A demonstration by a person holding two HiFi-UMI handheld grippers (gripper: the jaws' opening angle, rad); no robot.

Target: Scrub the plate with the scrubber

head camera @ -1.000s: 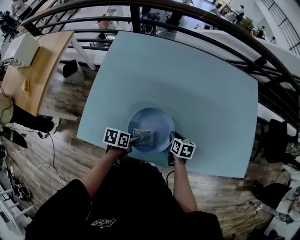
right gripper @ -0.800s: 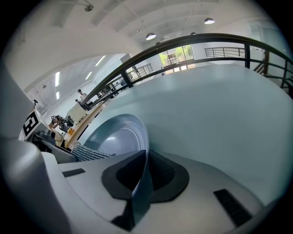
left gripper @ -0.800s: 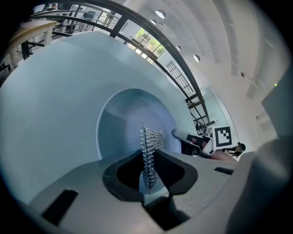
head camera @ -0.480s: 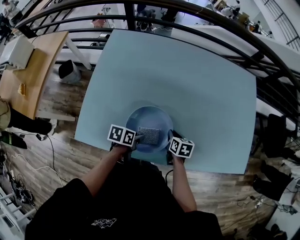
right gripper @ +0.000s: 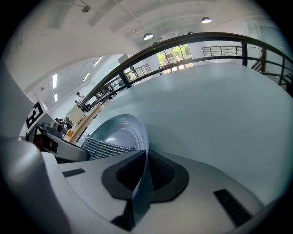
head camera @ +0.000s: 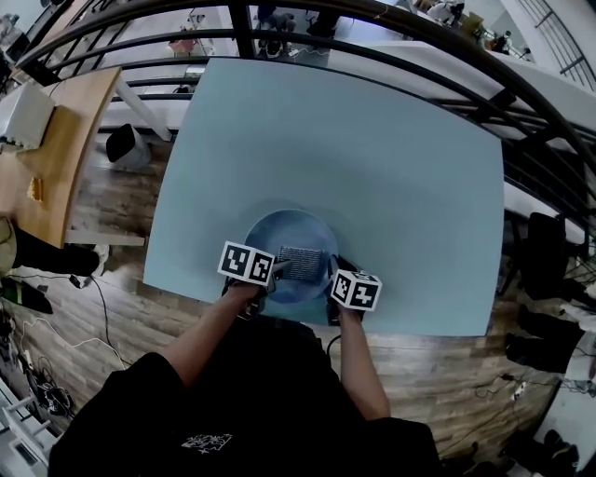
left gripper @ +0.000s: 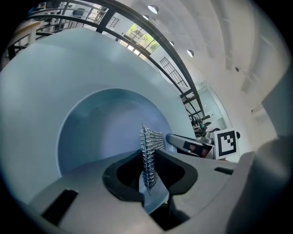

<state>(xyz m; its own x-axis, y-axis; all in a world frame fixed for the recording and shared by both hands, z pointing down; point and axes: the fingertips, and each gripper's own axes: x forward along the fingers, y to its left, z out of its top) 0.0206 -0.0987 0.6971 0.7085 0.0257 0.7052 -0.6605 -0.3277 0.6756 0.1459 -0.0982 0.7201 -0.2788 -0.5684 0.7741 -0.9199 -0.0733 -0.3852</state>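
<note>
Scrubber [head camera: 304,264] shifted right across plate [head camera: 279,233] since 1.0 s ago, carried by left gripper [left gripper: 149,167] toward right gripper [right gripper: 141,176].
Left gripper: jaws shut on scrubber's near edge. The metallic mesh pad stands edge-up between the 2 pads, its far part over the plate's well.
Right gripper: jaws closed tight on the plate's rim, at the plate's right near side.
Plate: 1, blue, round, on table [head camera: 372,149], close to the table's near edge, about midway along it.
Grippers: 2, flanking the plate left and right, marker cubes uppermost.
Table: pale blue, with black railing [head camera: 372,23] beyond its far edge.
</note>
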